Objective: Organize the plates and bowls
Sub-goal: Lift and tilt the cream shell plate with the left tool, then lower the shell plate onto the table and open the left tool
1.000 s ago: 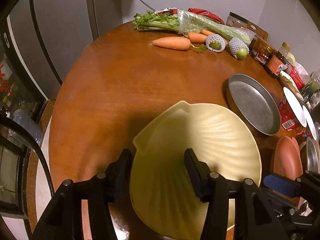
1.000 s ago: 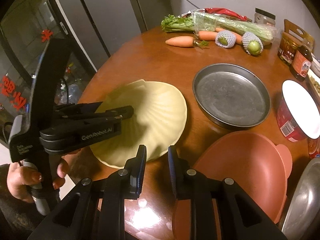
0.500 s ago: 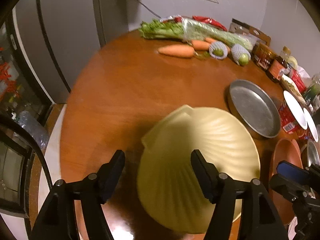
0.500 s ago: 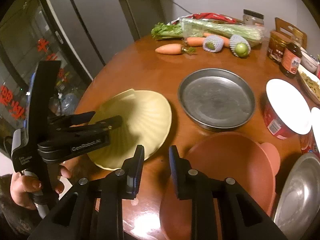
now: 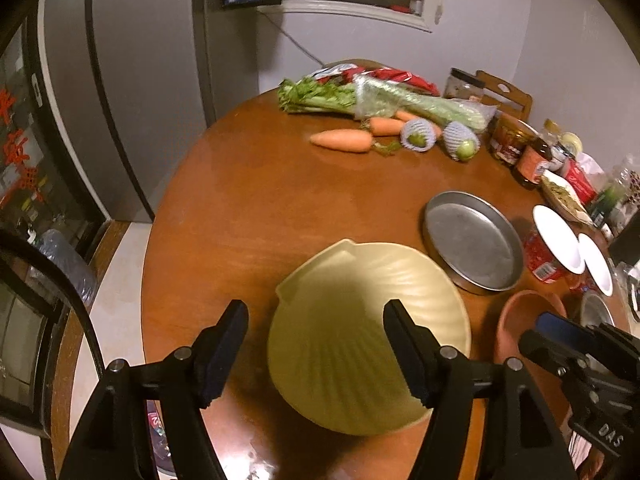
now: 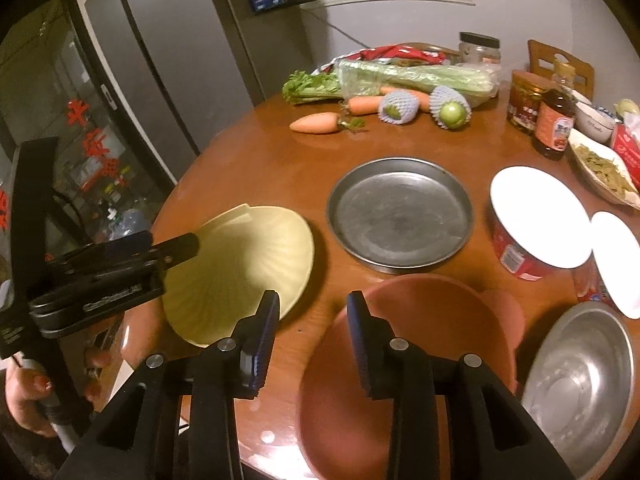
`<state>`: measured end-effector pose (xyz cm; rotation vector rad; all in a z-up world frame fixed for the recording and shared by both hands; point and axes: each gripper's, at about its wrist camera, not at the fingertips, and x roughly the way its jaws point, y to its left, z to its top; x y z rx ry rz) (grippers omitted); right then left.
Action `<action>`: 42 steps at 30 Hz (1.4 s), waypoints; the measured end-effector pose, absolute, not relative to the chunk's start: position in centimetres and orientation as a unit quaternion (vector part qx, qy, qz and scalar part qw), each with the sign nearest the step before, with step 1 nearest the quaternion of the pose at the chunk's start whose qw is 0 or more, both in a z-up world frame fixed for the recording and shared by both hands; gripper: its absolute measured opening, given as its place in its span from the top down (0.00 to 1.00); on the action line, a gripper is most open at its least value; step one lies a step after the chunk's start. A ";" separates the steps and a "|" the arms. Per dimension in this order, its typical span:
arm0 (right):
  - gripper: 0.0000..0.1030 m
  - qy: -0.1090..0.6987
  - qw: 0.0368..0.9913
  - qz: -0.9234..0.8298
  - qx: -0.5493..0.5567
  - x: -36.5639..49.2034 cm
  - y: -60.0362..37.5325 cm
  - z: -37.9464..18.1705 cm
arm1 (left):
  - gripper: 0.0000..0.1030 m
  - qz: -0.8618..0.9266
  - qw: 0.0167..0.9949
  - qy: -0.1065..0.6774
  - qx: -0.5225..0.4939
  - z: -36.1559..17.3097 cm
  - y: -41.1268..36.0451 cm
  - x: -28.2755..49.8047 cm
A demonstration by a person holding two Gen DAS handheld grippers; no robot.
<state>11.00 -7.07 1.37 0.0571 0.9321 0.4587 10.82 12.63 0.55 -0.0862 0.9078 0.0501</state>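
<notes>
On the round wooden worktop (image 5: pixel 248 200) a pale yellow shell-shaped plate (image 5: pixel 360 340) lies flat at the near left edge, with a grey metal pan (image 6: pixel 400 216) beyond it to the right. A reddish bowl (image 6: pixel 420 340) sits near, right of the plate, and a steel bowl (image 6: pixel 580 392) just right of that. Carrots (image 5: pixel 340 140) and celery (image 5: pixel 320 96) lie along the far side. The left gripper (image 5: pixel 316 350) hangs over the plate, its fingers wide apart and clear of the rim, gripping nothing. The right gripper (image 6: pixel 312 336) hovers over the gap between plate and reddish bowl, its fingers opening, with nothing held between them.
</notes>
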 end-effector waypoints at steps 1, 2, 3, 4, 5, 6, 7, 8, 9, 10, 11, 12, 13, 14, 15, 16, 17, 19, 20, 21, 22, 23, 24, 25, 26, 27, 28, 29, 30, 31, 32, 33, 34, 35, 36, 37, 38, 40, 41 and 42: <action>0.65 0.443 0.869 0.218 0.031 10.9 -7.4 1.5 | 0.32 0.021 0.899 0.436 -0.040 0.8 12.3 10.6; 0.65 0.440 0.871 0.215 0.031 10.7 -7.7 1.6 | 0.32 0.017 0.900 0.435 -0.039 1.0 12.1 10.4; 0.65 0.438 0.873 0.213 0.031 10.5 -7.9 1.8 | 0.32 0.014 0.900 0.434 -0.039 1.1 11.8 10.3; 0.64 0.434 0.876 0.208 0.031 10.3 -8.2 2.0 | 0.32 0.011 0.900 0.433 -0.038 1.3 11.5 10.2; 0.64 0.430 0.879 0.205 0.028 10.1 -8.3 2.2 | 0.32 0.007 0.901 0.432 -0.037 1.4 11.3 9.9; 0.64 0.426 0.881 0.203 0.027 9.9 -8.6 2.4 | 0.32 0.001 0.902 0.430 -0.036 1.6 10.9 9.6; 0.64 0.423 0.884 0.200 0.027 9.6 -8.9 2.6 | 0.32 -0.003 0.903 0.428 -0.034 1.8 10.6 9.4; 0.64 0.420 0.885 0.199 0.027 9.4 -9.1 2.8 | 0.32 -0.004 0.904 0.427 -0.032 2.0 10.2 9.1; 0.64 0.417 0.887 0.198 0.028 9.2 -9.3 3.0 | 0.32 -0.007 0.905 0.424 -0.030 2.3 9.8 8.8; 0.64 0.414 0.888 0.195 0.030 9.0 -9.6 3.2 | 0.32 -0.008 0.906 0.421 -0.029 2.4 9.7 8.6; 0.64 0.410 0.891 0.194 0.030 8.8 -9.9 3.4 | 0.32 -0.010 0.908 0.419 -0.028 2.7 9.4 8.4; 0.64 0.408 0.892 0.194 0.031 8.6 -10.2 3.5 | 0.32 -0.012 0.909 0.415 -0.026 2.9 9.1 8.1; 0.64 0.405 0.893 0.192 0.033 8.3 -10.5 3.7 | 0.32 -0.014 0.911 0.412 -0.024 3.2 8.8 7.9; 0.64 0.403 0.894 0.192 0.035 8.1 -10.8 3.8 | 0.32 -0.015 0.912 0.410 -0.024 3.4 8.5 7.6; 0.64 0.401 0.895 0.191 0.037 7.8 -11.1 4.0 | 0.32 -0.017 0.912 0.409 -0.023 3.5 8.3 7.4; 0.64 0.399 0.896 0.189 0.037 7.6 -11.3 4.1 | 0.32 -0.019 0.913 0.408 -0.022 3.6 8.0 7.2; 0.64 0.397 0.897 0.189 0.038 7.3 -11.6 4.2 | 0.32 -0.021 0.913 0.407 -0.021 3.7 7.8 7.1; 0.64 0.393 0.899 0.188 0.041 6.8 -12.1 4.5 | 0.32 -0.025 0.914 0.404 -0.019 3.9 7.1 6.5; 0.64 0.392 0.900 0.187 0.043 6.6 -12.4 4.6 | 0.32 -0.028 0.914 0.403 -0.018 3.9 6.9 6.4; 0.64 0.390 0.901 0.184 0.046 6.3 -12.8 4.7 | 0.32 -0.030 0.914 0.403 -0.016 3.9 6.6 6.2; 0.64 0.388 0.902 0.183 0.046 6.1 -12.9 4.6 | 0.32 -0.033 0.915 0.403 -0.015 3.9 6.3 6.0; 0.64 0.387 0.902 0.183 0.047 5.8 -13.2 4.7 | 0.32 -0.036 0.915 0.403 -0.014 3.9 6.0 6.0; 0.64 0.387 0.903 0.182 0.048 5.5 -13.4 4.7 | 0.32 -0.040 0.914 0.404 -0.013 3.8 5.7 5.8; 0.64 0.385 0.904 0.180 0.049 5.2 -13.7 4.7 | 0.32 -0.043 0.913 0.405 -0.012 3.7 5.4 5.7; 0.64 0.385 0.904 0.180 0.049 5.0 -13.9 4.7 | 0.32 -0.046 0.913 0.405 -0.011 3.6 5.2 5.7; 0.63 0.385 0.904 0.179 0.050 4.8 -14.1 4.7 | 0.32 -0.049 0.912 0.407 -0.011 3.5 4.8 5.6; 0.63 0.385 0.904 0.178 0.051 4.5 -14.3 4.7 | 0.32 -0.051 0.912 0.408 -0.010 3.4 4.5 5.6; 0.63 0.385 0.905 0.176 0.053 4.2 -14.6 4.7 | 0.32 -0.055 0.911 0.408 -0.008 3.3 4.2 5.5; 0.63 0.385 0.905 0.175 0.053 4.0 -14.8 4.6 | 0.32 -0.060 0.911 0.409 -0.007 3.1 3.8 5.4; 0.63 0.385 0.905 0.174 0.053 3.8 -15.0 4.6 | 0.32 -0.064 0.909 0.411 -0.005 2.9 3.4 5.3; 0.63 0.386 0.905 0.172 0.054 3.5 -15.2 4.5 | 0.32 -0.068 0.908 0.413 -0.004 2.7 3.2 5.2; 0.63 0.388 0.904 0.169 0.054 3.2 -15.3 4.3 | 0.32 -0.071 0.907 0.415 -0.003 2.5 3.0 5.1; 0.63 0.389 0.904 0.169 0.055 2.9 -15.6 4.1 | 0.32 -0.074 0.906 0.418 -0.002 2.2 2.7 5.0; 0.63 0.391 0.903 0.169 0.056 2.6 -15.8 3.9 | 0.32 -0.076 0.904 0.420 -0.002 2.0 2.5 5.0; 0.63 0.394 0.902 0.167 0.057 2.3 -16.0 3.7 | 0.32 -0.079 0.903 0.423 -0.002 1.7 2.3 4.9; 0.63 0.396 0.901 0.166 0.057 2.2 -16.1 3.4 | 0.32 -0.083 0.901 0.426 -0.002 1.4 2.1 4.8; 0.63 0.399 0.900 0.165 0.056 1.9 -16.3 3.2 | 0.32 -0.085 0.899 0.429 -0.003 1.1 1.9 4.7; 0.63 0.404 0.898 0.164 0.055 1.4 -16.5 2.8 | 0.32 -0.088 0.896 0.435 -0.001 0.4 1.3 4.5; 0.63 0.407 0.897 0.164 0.054 1.1 -16.6 2.5 | 0.32 -0.089 0.895 0.438 0.000 0.2 1.2 4.4; 0.63 0.407 0.897 0.165 0.053 0.9 -16.7 2.4 | 0.32 -0.090 0.893 0.441 0.002 -0.1 0.9 4.3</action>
